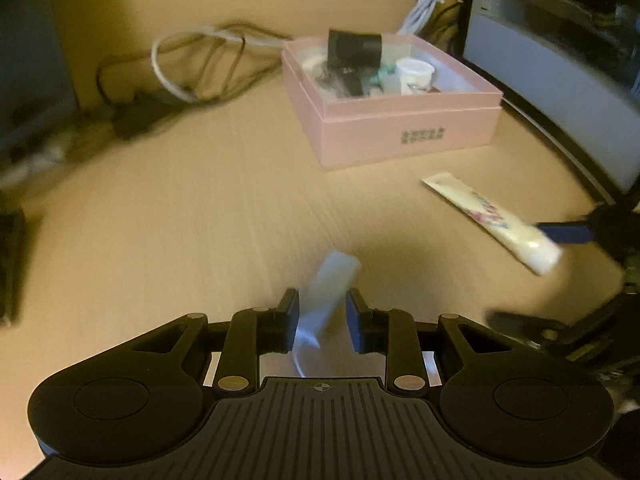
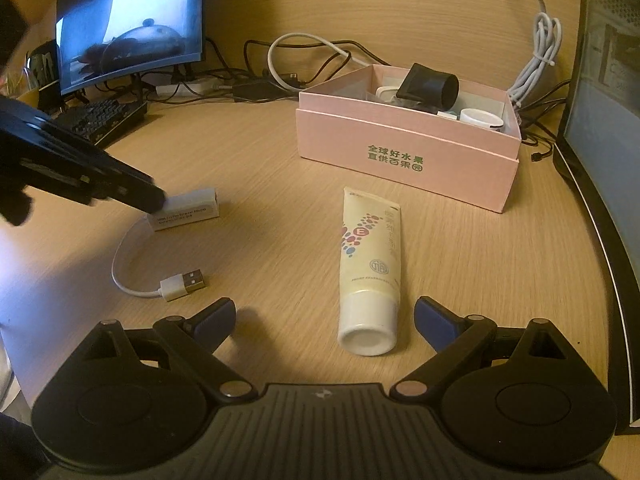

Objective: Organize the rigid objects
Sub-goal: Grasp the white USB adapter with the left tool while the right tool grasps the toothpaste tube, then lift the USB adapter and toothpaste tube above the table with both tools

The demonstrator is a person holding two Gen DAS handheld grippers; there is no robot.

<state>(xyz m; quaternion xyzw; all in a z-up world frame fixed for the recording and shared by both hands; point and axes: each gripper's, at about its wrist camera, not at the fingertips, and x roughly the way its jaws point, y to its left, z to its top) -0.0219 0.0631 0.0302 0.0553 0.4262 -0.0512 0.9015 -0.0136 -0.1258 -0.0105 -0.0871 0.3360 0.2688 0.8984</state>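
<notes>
Cream tube (image 2: 370, 276) lies nearest the right wrist camera, white cap toward the lens, flat on the wood surface (image 2: 260, 152), sitting between the spread blue pads of the right claw (image 2: 325, 320); jaws wide, neither pad touching it

Left to right in the right wrist view:
- left claw (image 2: 158, 200) comes in from the left edge, tip over the near end of a white adapter (image 2: 188, 210) on the surface
- adapter's thin white lead loops down to a USB plug (image 2: 185, 284) lying loose just left of the right claw
- keyboard (image 2: 100, 120) and a lit monitor (image 2: 128, 24) behind, far left
- tangle of cables (image 2: 280, 64) along the back wall
- pink box (image 2: 404, 156), lid off, right of centre behind the tube; green print on its front; holds a black cylinder (image 2: 430, 86), a small white jar (image 2: 480, 118), other bits too small to tell
- coiled white cable (image 2: 536, 56) just behind the box
- second screen (image 2: 600, 120) at the right edge

Left wrist view is motion-blurred: left claw (image 1: 322, 314) at a narrow gap with the adapter (image 1: 328, 292) between the pads, standing skewed; can't tell whether the pads actually press on it. Pink box (image 1: 400, 136) up right, tube (image 1: 492, 222) right of centre with the right claw's blue pad (image 1: 566, 232) beside its cap end
</notes>
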